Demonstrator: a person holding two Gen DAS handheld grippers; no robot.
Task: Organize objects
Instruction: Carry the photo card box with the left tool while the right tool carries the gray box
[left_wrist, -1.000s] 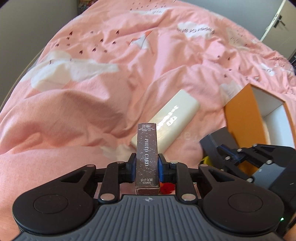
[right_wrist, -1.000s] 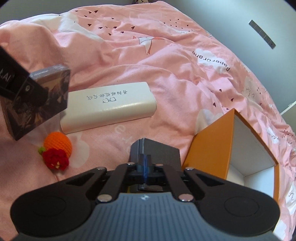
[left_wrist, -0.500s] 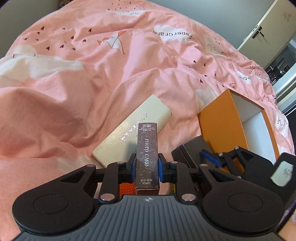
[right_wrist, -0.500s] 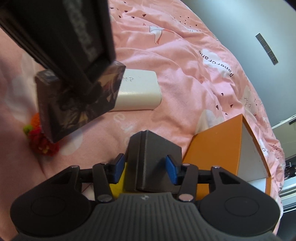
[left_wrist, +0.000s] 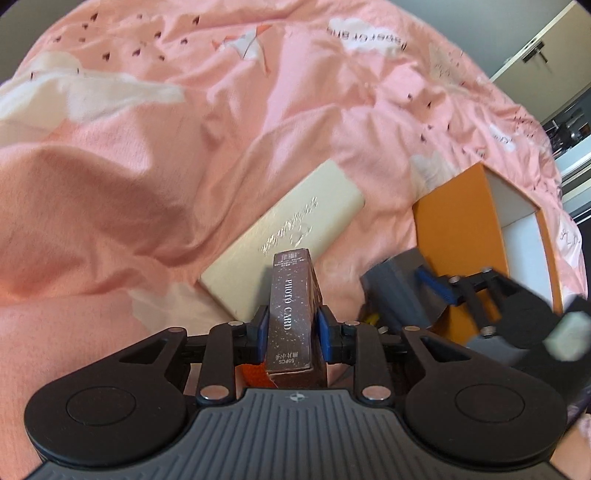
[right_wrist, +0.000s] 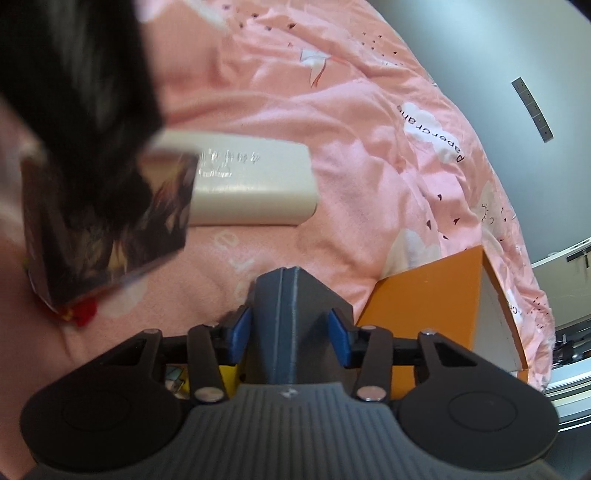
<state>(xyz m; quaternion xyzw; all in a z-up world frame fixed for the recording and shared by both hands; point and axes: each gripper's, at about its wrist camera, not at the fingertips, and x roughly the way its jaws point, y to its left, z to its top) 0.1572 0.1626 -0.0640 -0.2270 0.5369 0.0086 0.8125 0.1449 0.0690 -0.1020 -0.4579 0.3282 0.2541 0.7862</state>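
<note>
My left gripper is shut on a dark brown photo card box, held upright above the pink bedspread; the box also shows blurred in the right wrist view. My right gripper is shut on a dark grey box, also visible in the left wrist view, just left of the orange box. The orange box is open with a white inside. A cream rectangular case lies flat on the bed ahead of both grippers.
An orange and red crochet toy lies on the bed under the photo card box. A yellow item peeks out beneath my right gripper. The pink bedspread is rumpled, with a raised fold at left. A white cabinet stands beyond.
My left gripper with the photo card box has shifted a little closer over the cream case. My right gripper has closed onto the grey box and lifted it slightly beside the orange box.
</note>
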